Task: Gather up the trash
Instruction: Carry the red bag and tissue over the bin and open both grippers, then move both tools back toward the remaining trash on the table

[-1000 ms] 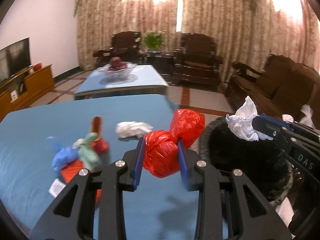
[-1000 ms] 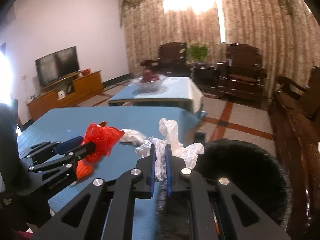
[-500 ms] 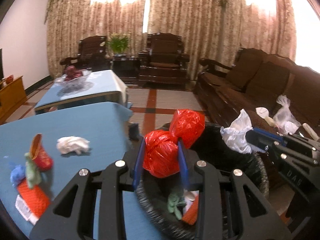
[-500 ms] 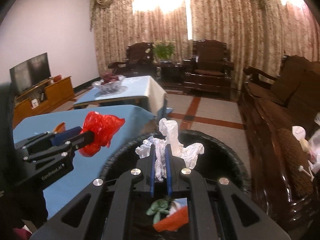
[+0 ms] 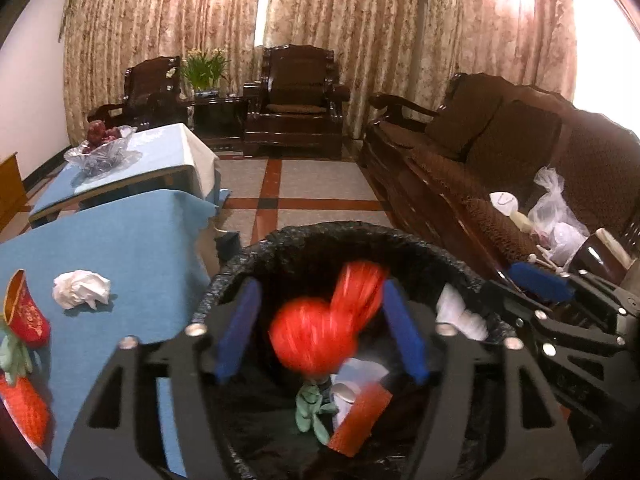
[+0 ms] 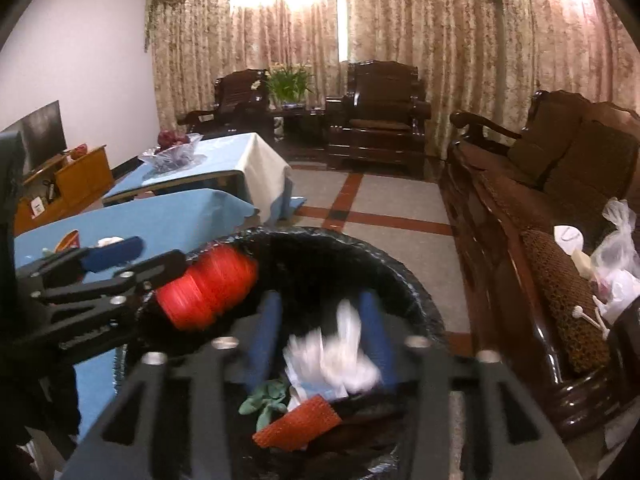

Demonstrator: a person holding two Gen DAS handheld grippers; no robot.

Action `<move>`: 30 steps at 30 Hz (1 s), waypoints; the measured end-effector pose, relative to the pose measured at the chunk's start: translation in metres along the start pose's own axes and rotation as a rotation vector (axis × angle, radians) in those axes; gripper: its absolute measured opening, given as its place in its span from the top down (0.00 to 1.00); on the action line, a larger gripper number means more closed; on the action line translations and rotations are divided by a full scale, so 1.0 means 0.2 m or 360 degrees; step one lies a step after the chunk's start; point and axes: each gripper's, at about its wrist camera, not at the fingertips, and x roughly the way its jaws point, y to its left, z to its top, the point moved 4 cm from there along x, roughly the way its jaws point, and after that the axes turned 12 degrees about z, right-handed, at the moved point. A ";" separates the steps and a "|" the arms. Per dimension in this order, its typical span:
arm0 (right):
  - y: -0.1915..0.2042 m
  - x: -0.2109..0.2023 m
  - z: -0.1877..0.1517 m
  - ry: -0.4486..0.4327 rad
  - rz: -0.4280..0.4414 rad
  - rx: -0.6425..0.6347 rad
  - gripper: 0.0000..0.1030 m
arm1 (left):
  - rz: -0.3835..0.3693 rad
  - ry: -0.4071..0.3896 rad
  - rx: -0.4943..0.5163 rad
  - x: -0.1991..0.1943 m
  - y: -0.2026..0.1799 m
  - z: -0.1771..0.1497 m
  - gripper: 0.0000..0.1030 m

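Note:
Both grippers hang over a black-lined trash bin (image 5: 352,240) (image 6: 400,276). My left gripper (image 5: 320,332) is open; a red plastic bag (image 5: 320,336), motion-blurred, is loose between its blue fingers. It also shows in the right wrist view (image 6: 208,292). My right gripper (image 6: 324,340) is open; a white crumpled wad (image 6: 336,356), blurred, is loose between its fingers over the bin. Inside the bin lie green scraps (image 6: 264,400) and an orange mesh piece (image 6: 300,424).
The blue table (image 5: 132,240) at left holds a white crumpled tissue (image 5: 80,290), a red packet (image 5: 26,312) and orange mesh (image 5: 20,408). A brown sofa (image 5: 500,152) with plastic bags (image 5: 556,216) stands at right. A second table with a fruit bowl (image 5: 100,148) is behind.
Both grippers have opened over the bin. The red bag and the white wad, held tight before, are now loose and blurred between the fingers.

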 end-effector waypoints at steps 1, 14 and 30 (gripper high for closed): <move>0.00 0.00 -0.01 0.0001 -0.0019 -0.0002 0.27 | 0.0010 0.0004 -0.0002 0.00 0.02 0.00 0.32; 0.33 0.07 0.03 -0.0010 0.0130 -0.0069 0.06 | 0.0351 0.0019 -0.0160 -0.20 0.63 -0.07 0.13; 1.27 0.33 0.11 0.0029 0.0611 -0.0384 0.06 | 0.0817 0.0048 -0.0429 -0.51 1.44 -0.27 0.12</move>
